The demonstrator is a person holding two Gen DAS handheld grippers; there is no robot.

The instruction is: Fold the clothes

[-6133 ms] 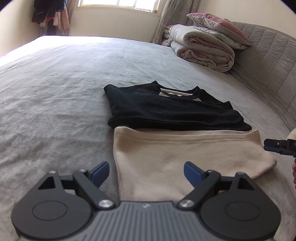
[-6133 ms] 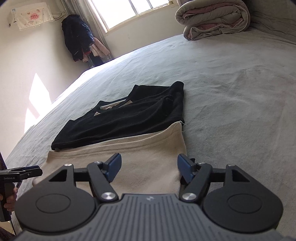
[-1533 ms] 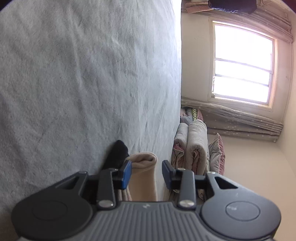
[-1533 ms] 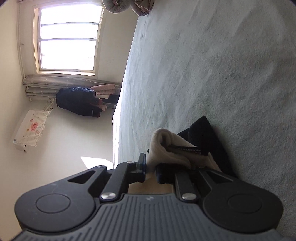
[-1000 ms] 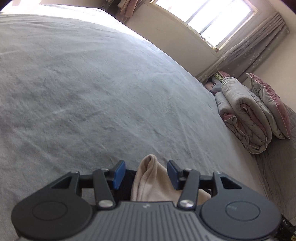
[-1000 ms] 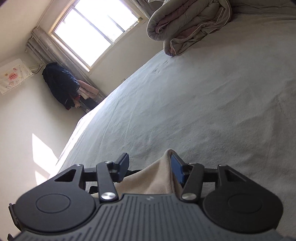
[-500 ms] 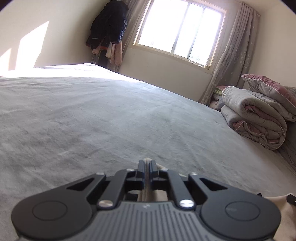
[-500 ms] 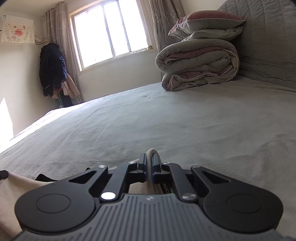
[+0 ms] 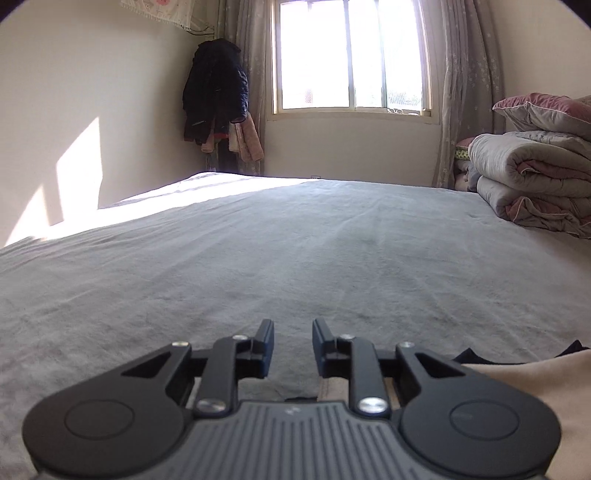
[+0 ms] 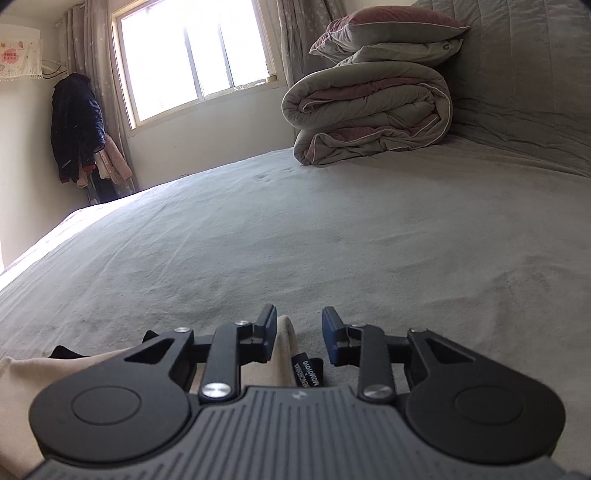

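We hold our left gripper [image 9: 293, 345] low over the bed [image 9: 295, 251], its jaws parted by a moderate gap with nothing between them but grey bedding. Beneath the gripper body a strip of the beige garment [image 9: 535, 384] shows, and the cloth spreads out to the right of it. Just past that cloth's far edge, dark corners of the black garment [image 9: 476, 357] peek out, lying on the bed under or beside the beige one; we cannot tell which.

Our right gripper [image 10: 299, 332] is likewise partly open. A rounded fold of the beige garment [image 10: 286, 339] rises between its fingers, close against the left finger [image 10: 267, 334] and clear of the right one, so the jaws are not pinching it. A black tag [image 10: 306, 371] with white lettering sits just beside that fold, in the gap above the gripper body. To the left the beige cloth runs on toward the frame edge, and black garment tips [image 10: 62, 350] show behind it.

Farther off on the bed, against the padded headboard [image 10: 535, 66], a rolled duvet [image 10: 369, 114] lies with a pillow [image 10: 388, 26] stacked on top. Beyond the bed's far end we see a bright window [image 9: 351, 55] with curtains, and dark coats [image 9: 214, 92] hanging in the corner.
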